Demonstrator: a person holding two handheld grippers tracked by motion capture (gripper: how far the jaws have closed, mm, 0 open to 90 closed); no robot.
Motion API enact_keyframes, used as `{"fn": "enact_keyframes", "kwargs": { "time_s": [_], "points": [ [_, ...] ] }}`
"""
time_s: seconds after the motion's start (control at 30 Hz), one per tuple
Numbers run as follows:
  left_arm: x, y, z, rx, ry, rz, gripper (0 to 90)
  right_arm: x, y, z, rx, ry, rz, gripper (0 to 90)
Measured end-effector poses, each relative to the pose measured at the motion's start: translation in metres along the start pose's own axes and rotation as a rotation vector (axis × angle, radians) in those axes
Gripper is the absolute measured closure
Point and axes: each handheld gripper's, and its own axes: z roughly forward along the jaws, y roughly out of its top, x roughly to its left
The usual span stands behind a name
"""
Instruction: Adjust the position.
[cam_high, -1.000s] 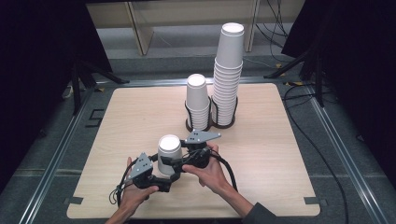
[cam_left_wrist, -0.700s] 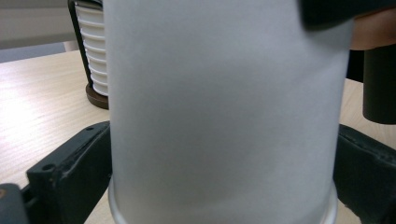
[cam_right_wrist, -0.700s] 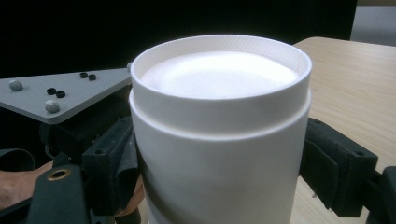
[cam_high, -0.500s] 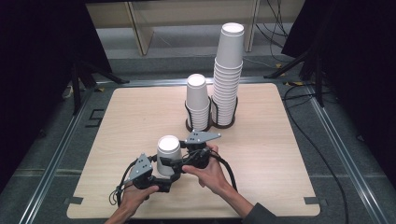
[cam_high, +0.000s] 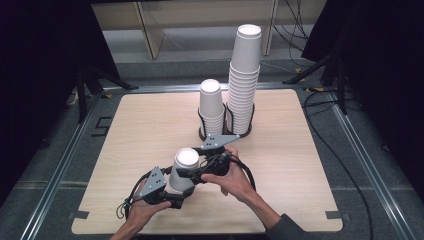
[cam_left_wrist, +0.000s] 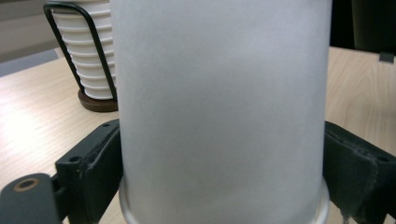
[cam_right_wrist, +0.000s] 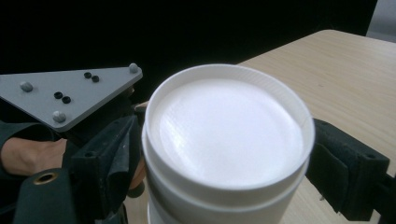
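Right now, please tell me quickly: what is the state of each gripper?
Left gripper: shut on the lower part of the upside-down paper cups.
Right gripper: shut on the top cup of the same paper cups.

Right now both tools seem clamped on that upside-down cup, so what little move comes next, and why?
Probably the right gripper lifts gently while the left gripper holds. The right grips near the top of the cups, the left lower down, and a seam below the top rim suggests nested cups to separate.
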Motion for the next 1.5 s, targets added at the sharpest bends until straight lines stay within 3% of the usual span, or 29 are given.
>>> {"fn": "enact_keyframes", "kwargs": {
  "time_s": [0.03,0.23,0.33,0.43,0.5,0.57,0.67,0.77,0.8,1.0,1.13,1.27,1.3,1.37,1.43,1.5],
  "points": [
    [0.0,0.001,-0.002,0.02,0.01,0.034,9.7,0.0,0.001,-0.002,0.006,-0.002,0.0,16.0],
    [-0.001,0.002,-0.005,0.076,0.01,0.093,10.1,-0.001,0.005,-0.013,0.106,0.05,0.0,16.0],
    [-0.003,0.002,-0.005,0.108,0.007,0.127,10.3,-0.001,0.004,-0.013,0.149,0.054,-0.047,15.9],
    [-0.005,0.002,-0.005,0.143,-0.012,0.173,10.3,-0.001,0.003,-0.013,0.186,0.069,-0.055,15.8],
    [-0.006,0.002,-0.006,0.16,-0.015,0.185,10.4,0.001,0.001,-0.013,0.206,0.075,-0.03,15.8],
    [-0.007,0.002,-0.005,0.173,-0.033,0.193,10.4,0.0,0.0,-0.011,0.209,0.084,-0.062,15.7],
    [-0.009,0.002,-0.005,0.194,-0.035,0.205,10.5,0.0,-0.002,-0.01,0.233,0.089,-0.062,15.6],
    [-0.01,0.002,-0.004,0.21,-0.046,0.232,10.6,0.001,-0.005,-0.009,0.263,0.09,-0.031,15.7],
    [-0.011,0.001,-0.004,0.215,-0.043,0.238,10.6,0.0,-0.006,-0.007,0.258,0.095,-0.056,15.7],
    [-0.014,0.001,-0.004,0.239,-0.064,0.276,10.6,-0.001,-0.011,-0.003,0.291,0.104,-0.061,20.3],
    [-0.013,-0.001,-0.002,0.216,-0.059,0.256,7.4,-0.001,-0.011,-0.003,0.29,0.107,-0.076,21.4],
    [-0.011,-0.003,-0.003,0.124,-0.057,0.184,3.6,-0.001,-0.006,-0.008,0.271,0.105,-0.061,22.2],
    [-0.01,-0.003,-0.003,0.103,-0.062,0.173,3.3,-0.002,-0.005,-0.011,0.262,0.11,-0.035,22.3],
    [-0.008,-0.001,-0.005,0.036,-0.067,0.138,3.1,-0.006,-0.003,-0.016,0.219,0.115,-0.04,22.4],
    [-0.007,0.0,-0.006,0.003,-0.066,0.109,2.8,-0.006,0.0,-0.022,0.203,0.124,0.01,22.5],
    [-0.006,0.0,-0.007,-0.025,-0.069,0.089,3.4,-0.009,0.001,-0.025,0.178,0.131,0.005,22.5]
  ]
}}
